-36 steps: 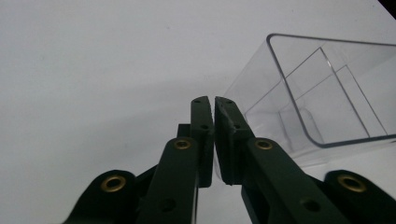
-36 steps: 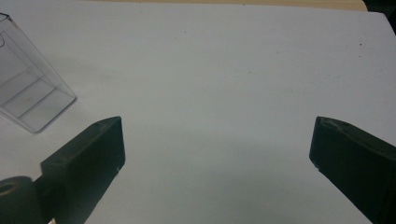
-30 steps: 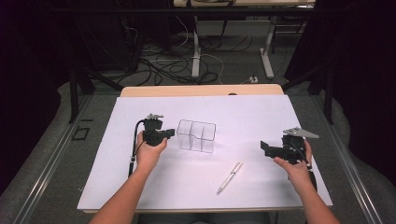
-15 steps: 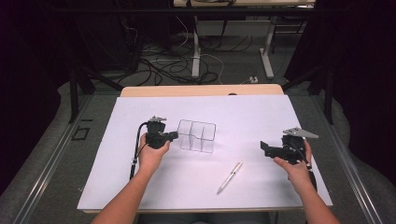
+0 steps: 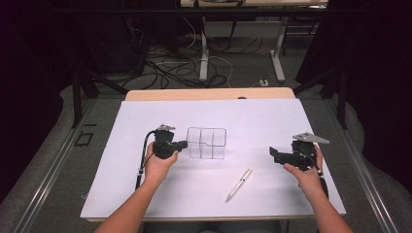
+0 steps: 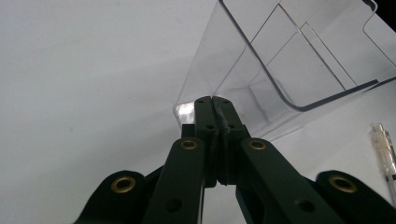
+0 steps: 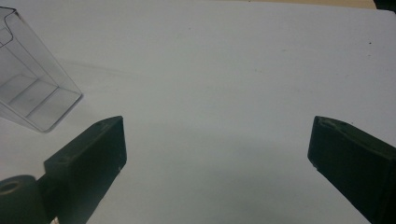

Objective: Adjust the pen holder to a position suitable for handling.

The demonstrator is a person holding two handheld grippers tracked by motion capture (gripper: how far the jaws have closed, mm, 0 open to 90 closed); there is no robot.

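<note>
A clear plastic organizer (image 5: 207,143) with several compartments stands on the white sheet (image 5: 252,121) left of centre. My left gripper (image 5: 186,143) is at its left wall with both jaws pressed together. In the left gripper view the shut gripper tips (image 6: 213,100) touch the organizer (image 6: 299,60) at its lower near corner; I cannot tell whether the wall is pinched. A silver pen (image 5: 239,184) lies in front of the organizer, and its tip (image 6: 385,149) is at that view's right edge. My right gripper (image 5: 272,153) hovers open at the right, with bare sheet between its jaws (image 7: 217,144); the organizer (image 7: 32,93) sits off to its left.
A wooden table edge (image 5: 209,93) runs along the back of the sheet. Beyond it are a dark floor with cables (image 5: 180,73) and table legs (image 5: 204,53). Bare sheet lies between the pen and the right hand.
The left gripper has edged slightly toward the organizer. The right gripper, the pen and the organizer have not moved.
</note>
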